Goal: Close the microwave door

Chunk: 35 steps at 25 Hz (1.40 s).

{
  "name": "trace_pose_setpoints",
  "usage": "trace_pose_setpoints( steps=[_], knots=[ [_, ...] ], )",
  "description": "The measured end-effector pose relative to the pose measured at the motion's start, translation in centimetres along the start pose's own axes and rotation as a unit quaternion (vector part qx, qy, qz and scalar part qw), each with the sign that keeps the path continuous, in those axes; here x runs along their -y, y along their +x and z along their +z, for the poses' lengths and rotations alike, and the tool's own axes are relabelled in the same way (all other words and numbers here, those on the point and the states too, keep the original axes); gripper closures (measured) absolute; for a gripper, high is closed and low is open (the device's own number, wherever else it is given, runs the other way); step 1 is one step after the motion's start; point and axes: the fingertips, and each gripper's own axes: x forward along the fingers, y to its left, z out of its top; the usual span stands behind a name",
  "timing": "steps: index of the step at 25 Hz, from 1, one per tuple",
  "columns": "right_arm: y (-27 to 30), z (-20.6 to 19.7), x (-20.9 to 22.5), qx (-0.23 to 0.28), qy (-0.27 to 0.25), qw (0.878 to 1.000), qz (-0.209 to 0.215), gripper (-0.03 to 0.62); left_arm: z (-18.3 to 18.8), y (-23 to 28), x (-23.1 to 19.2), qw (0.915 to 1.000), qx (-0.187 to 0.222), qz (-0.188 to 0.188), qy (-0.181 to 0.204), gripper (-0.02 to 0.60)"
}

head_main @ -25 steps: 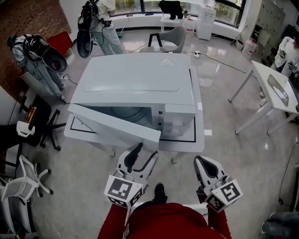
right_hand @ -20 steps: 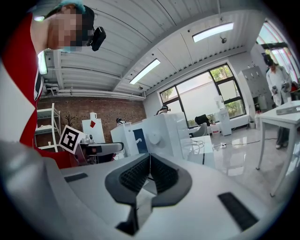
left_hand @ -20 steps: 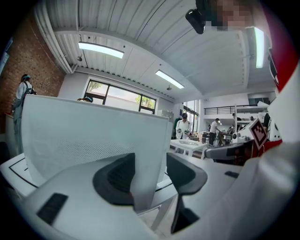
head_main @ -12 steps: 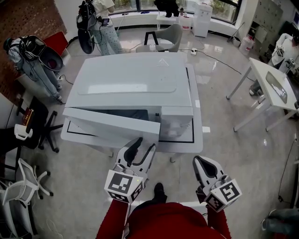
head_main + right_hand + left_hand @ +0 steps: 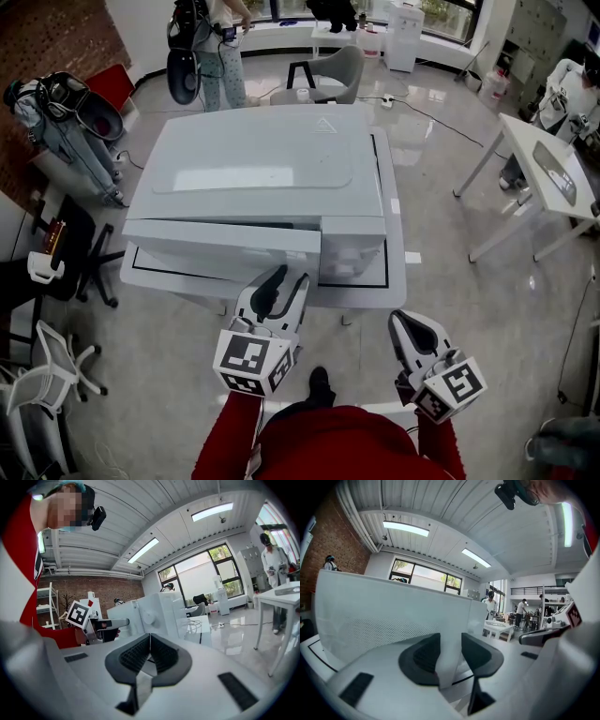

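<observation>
Microwave door (image 5: 225,248) has swung nearly shut, chair (image 5: 333,70) beyond.

One microwave (image 5: 262,178) on one table (image 5: 397,239); two tongs (image 5: 289,279) (image 5: 412,324).

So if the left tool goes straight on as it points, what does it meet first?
Most likely the microwave door, close ahead near its free edge. The left tool's jaws have just been closing, with nothing clamped between them.
</observation>
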Motion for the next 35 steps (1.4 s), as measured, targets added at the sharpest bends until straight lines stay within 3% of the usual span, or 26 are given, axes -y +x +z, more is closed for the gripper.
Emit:
trace_pose_setpoints(
  steps=[3,9,15,20,35],
  knots=[
    [0.1,0.2,0.1,0.006,-0.007,1.000,0.002,0.579,0.1,0.5,-0.5,0.9998,-0.001,0.019,-0.006,0.442],
    [0.3,0.1,0.2,0.002,-0.001,1.000,0.003,0.579,0.1,0.4,-1.8,0.9970,0.007,0.068,-0.036,0.554],
    [0.7,0.3,-0.1,0.005,0.001,1.000,0.011,0.579,0.3,0.7,-1.9,0.9954,0.008,0.093,-0.018,0.555],
    [0.7,0.8,0.0,0.018,-0.014,1.000,0.017,0.579,0.4,0.9,-2.1,0.9949,0.008,0.099,-0.019,0.557],
    [0.9,0.1,0.0,-0.003,0.001,1.000,0.013,0.579,0.8,1.9,-2.5,0.9949,0.007,0.100,-0.011,0.566]
  ],
)
